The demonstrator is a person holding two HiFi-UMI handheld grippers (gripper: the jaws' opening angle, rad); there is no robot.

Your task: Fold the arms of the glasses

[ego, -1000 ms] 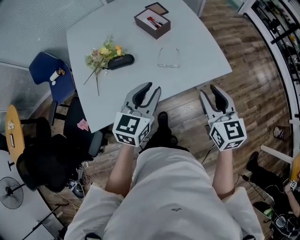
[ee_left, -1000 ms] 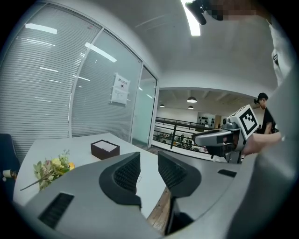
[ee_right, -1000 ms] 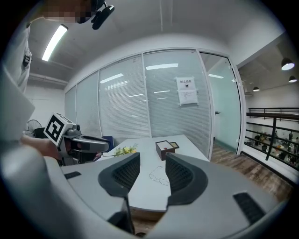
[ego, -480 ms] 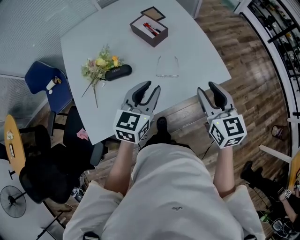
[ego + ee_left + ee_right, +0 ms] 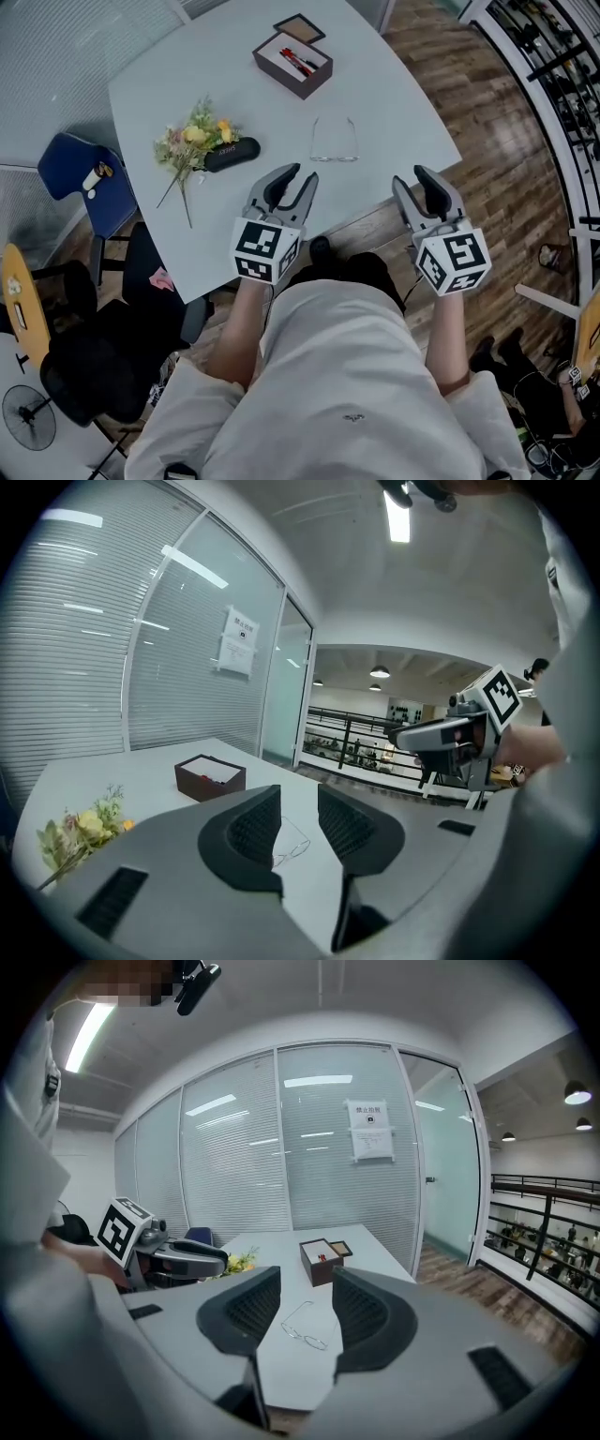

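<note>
The table [image 5: 187,84] has a smooth, matt, pale grey top. On the table, the glasses [image 5: 335,141] are thin wire metal with clear lenses. The glasses case [image 5: 232,154] on the table is black and smooth. The box [image 5: 292,64], at the table's far side, looks like dark brown card with a pale lining. Around the table, the floor [image 5: 487,122] is wood plank with a glossy sheen. At the table's near edge, the left gripper [image 5: 302,174] and right gripper [image 5: 411,178] are matt grey plastic with finely ribbed pads [image 5: 253,1309]. The person's shirt [image 5: 347,375] is pale, soft cloth.
</note>
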